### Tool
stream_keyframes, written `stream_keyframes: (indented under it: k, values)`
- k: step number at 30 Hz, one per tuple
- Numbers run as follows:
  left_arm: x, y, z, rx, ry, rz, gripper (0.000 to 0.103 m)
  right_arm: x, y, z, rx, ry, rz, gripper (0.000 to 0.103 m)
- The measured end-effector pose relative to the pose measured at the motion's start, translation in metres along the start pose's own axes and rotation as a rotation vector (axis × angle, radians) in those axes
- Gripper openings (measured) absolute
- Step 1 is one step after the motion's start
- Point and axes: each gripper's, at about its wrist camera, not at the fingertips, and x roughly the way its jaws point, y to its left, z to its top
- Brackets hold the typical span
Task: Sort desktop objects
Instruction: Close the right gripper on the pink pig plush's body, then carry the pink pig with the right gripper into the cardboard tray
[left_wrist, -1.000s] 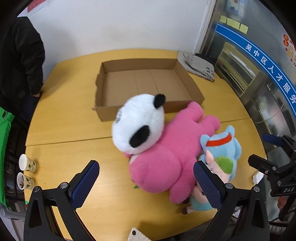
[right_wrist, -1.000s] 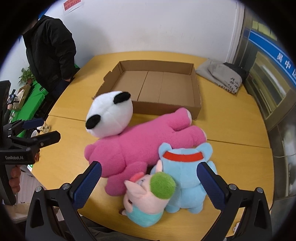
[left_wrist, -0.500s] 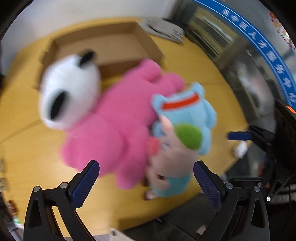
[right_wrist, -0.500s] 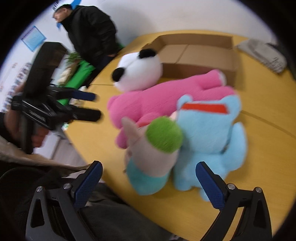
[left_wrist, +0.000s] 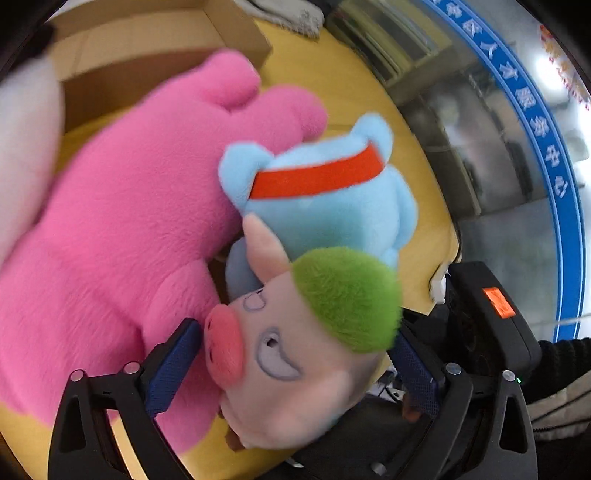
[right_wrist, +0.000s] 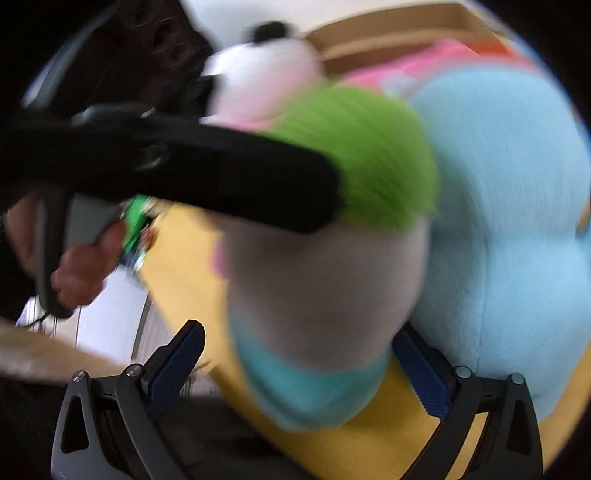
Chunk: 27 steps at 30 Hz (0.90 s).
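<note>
- Yellow wood table (left_wrist: 417, 155) carries a heap of soft toys, with the cardboard box (left_wrist: 147, 48) behind them, I think as the place where they go.
- I hold the left gripper (left_wrist: 295, 365) spread wide around the pig plush (left_wrist: 295, 347); its blue pads sit at both sides of the head, and it is not clenched.
- My right gripper (right_wrist: 306, 365) is also spread, around the pig's lower body, so both tools frame the same toy.
- Pig lies at the table's near edge, leaning on the blue plush (left_wrist: 332, 199) and the pink plush (left_wrist: 122, 221).
- Right view is blurred, so I cannot say whether a pad touches it.
- Panda plush (right_wrist: 258, 74) lies further back.
</note>
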Motion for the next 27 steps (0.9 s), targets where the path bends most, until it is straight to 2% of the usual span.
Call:
stream_keyframes:
  k: [3, 5, 7, 11, 14, 17, 20, 23, 25, 27]
  values:
    - [0.011, 0.006, 0.005, 0.000, 0.025, -0.030, 0.092, 0.001, -0.007, -0.007, 0.046, -0.028, 0.047, 0.094]
    - [0.007, 0.004, 0.004, 0.020, 0.023, -0.031, 0.087, -0.010, -0.005, -0.009, 0.047, -0.047, 0.074, 0.077]
    - [-0.001, 0.001, 0.004, 0.020, 0.011, -0.042, 0.083, -0.024, -0.002, -0.011, 0.042, -0.065, 0.096, 0.072]
    - [-0.031, -0.019, 0.009, 0.046, -0.052, -0.062, 0.082, -0.069, 0.008, -0.002, 0.028, -0.120, 0.132, 0.067]
    - [-0.075, -0.045, 0.027, 0.080, -0.126, -0.069, 0.082, -0.114, 0.021, 0.018, -0.004, -0.178, 0.137, 0.067]
    - [-0.117, -0.062, 0.057, 0.122, -0.203, -0.068, 0.082, -0.168, 0.039, 0.062, -0.067, -0.250, 0.117, 0.067]
    - [-0.152, -0.068, 0.106, 0.159, -0.284, -0.062, 0.082, -0.205, 0.047, 0.120, -0.136, -0.304, 0.086, 0.067]
    - [-0.176, -0.056, 0.172, 0.200, -0.337, -0.058, 0.083, -0.219, 0.043, 0.184, -0.206, -0.338, 0.042, 0.067]
    - [-0.181, -0.041, 0.214, 0.206, -0.345, -0.060, 0.083, -0.223, 0.033, 0.233, -0.240, -0.344, 0.017, 0.067]
    - [-0.180, -0.017, 0.259, 0.192, -0.339, -0.069, 0.083, -0.193, 0.022, 0.271, -0.239, -0.325, 0.009, 0.067]
